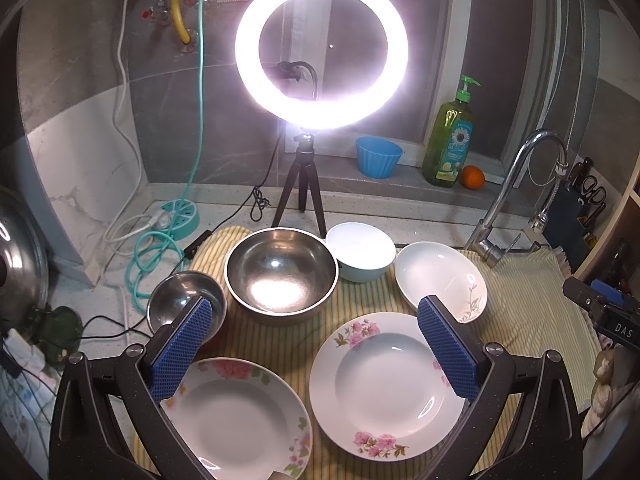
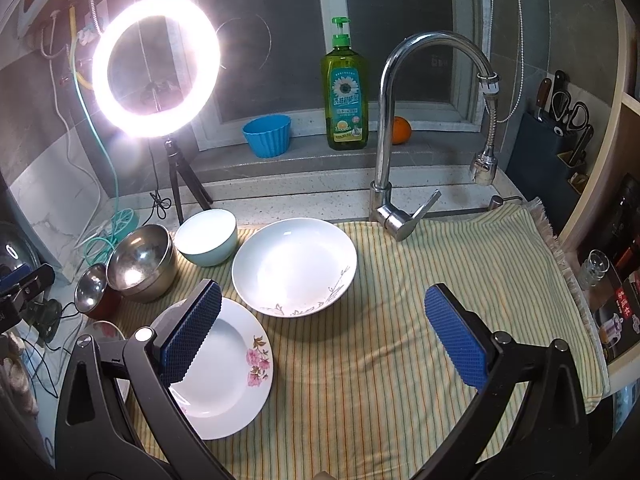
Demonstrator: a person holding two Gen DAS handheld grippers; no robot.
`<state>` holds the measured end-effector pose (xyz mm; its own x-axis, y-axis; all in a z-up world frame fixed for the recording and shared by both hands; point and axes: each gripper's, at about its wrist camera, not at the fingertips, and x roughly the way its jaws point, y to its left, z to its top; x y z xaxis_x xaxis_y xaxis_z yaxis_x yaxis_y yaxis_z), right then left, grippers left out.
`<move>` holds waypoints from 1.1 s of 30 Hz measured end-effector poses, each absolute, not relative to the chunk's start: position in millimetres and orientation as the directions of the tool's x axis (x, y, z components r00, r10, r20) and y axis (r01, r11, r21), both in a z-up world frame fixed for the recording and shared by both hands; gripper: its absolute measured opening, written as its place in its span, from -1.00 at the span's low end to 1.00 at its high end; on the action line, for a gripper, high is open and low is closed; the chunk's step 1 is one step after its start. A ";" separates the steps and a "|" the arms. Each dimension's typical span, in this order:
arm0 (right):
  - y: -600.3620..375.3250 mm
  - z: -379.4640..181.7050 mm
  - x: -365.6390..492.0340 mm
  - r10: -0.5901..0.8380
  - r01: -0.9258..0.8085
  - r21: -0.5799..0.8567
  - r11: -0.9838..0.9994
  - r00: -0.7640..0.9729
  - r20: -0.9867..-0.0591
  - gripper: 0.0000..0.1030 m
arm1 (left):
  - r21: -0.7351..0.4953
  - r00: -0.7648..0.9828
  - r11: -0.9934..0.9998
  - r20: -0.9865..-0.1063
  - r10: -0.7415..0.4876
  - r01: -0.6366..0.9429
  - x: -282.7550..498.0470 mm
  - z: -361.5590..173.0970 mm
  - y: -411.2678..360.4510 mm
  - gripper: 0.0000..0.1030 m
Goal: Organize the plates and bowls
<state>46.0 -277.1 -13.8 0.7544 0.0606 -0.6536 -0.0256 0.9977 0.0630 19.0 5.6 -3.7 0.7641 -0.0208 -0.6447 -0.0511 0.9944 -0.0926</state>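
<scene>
On a striped cloth (image 1: 288, 340) lie two flat plates with pink flowers, one at front left (image 1: 236, 420) and one at front right (image 1: 384, 388), which also shows in the right wrist view (image 2: 224, 368). Behind them stand a small steel bowl (image 1: 180, 304), a large steel bowl (image 1: 280, 272), a pale blue bowl (image 1: 360, 252) and a white deep plate with a twig pattern (image 1: 440, 276) (image 2: 294, 266). My left gripper (image 1: 314, 312) is open above the plates and holds nothing. My right gripper (image 2: 322, 306) is open above the bare cloth (image 2: 400, 320) and holds nothing.
A lit ring light on a tripod (image 1: 320, 48) stands behind the bowls. A faucet (image 2: 388, 128) rises at the back of the cloth. On the sill are a blue cup (image 2: 267, 135), a green soap bottle (image 2: 344, 88) and an orange (image 2: 401, 130). Cables (image 1: 148, 248) lie left; a knife block (image 2: 548, 148) stands right.
</scene>
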 end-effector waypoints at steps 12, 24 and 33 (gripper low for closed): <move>-277.6 -19.5 49.9 0.067 -0.022 0.076 0.997 0.744 -0.665 1.00 | -0.092 0.760 0.995 -0.649 -0.024 -0.047 20.9 -6.1 4.8 0.98; -280.9 -27.7 56.7 0.073 -0.015 0.090 0.996 0.727 -0.682 1.00 | -0.092 0.745 0.995 -0.666 -0.033 -0.038 28.2 -13.5 5.5 0.97; -285.9 -39.1 62.7 0.106 -0.018 0.132 0.991 0.707 -0.699 1.00 | -0.119 0.707 0.991 -0.705 -0.048 -0.052 37.4 -30.1 16.4 0.82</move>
